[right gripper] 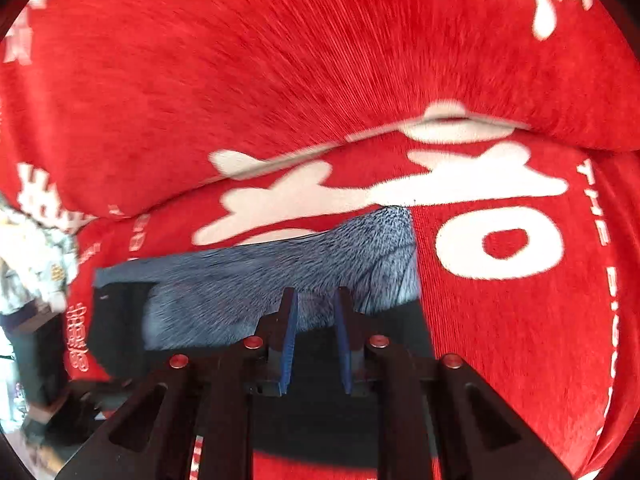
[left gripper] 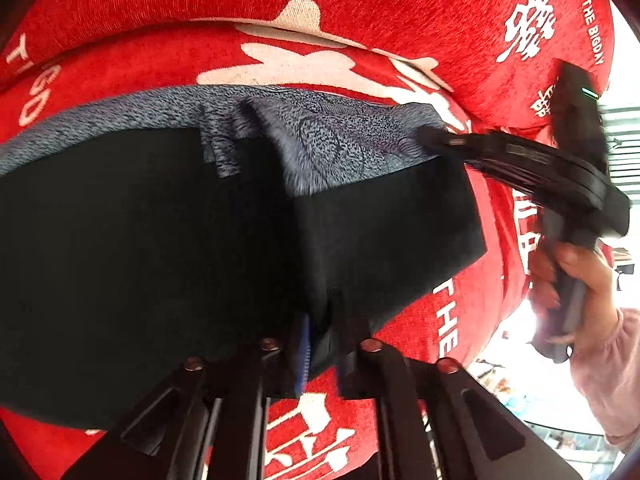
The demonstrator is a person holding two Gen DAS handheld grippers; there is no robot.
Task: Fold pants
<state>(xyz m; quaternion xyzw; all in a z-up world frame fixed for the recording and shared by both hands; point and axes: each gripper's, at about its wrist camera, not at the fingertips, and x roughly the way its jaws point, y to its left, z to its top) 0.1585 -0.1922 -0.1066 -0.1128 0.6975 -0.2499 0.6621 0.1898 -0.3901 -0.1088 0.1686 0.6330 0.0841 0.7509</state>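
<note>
The pants (left gripper: 160,240), black on the outside with a grey fleecy lining turned out along the far edge, are seen lying on a red cloth (left gripper: 360,12) printed with white characters and lettering; what the cloth covers cannot be told. In the left wrist view, the left tool (left gripper: 320,344) is seen pinched on a raised ridge of the black fabric at the near edge of the pants, with a blue pad showing beside the cloth it holds. In the same view the right tool (left gripper: 430,136) is seen reaching in from the right, its tip at the far right corner of the grey lining, gripped by a hand (left gripper: 576,284) in a pale pink sleeve; the picture there is blurred. In the right wrist view, the right tool (right gripper: 316,312) is seen with its blue-padded fingers (right gripper: 290,336) narrowly apart over the pants (right gripper: 280,280), no fabric between them. A fold in the red cloth (right gripper: 280,80) runs across behind the pants.
</note>
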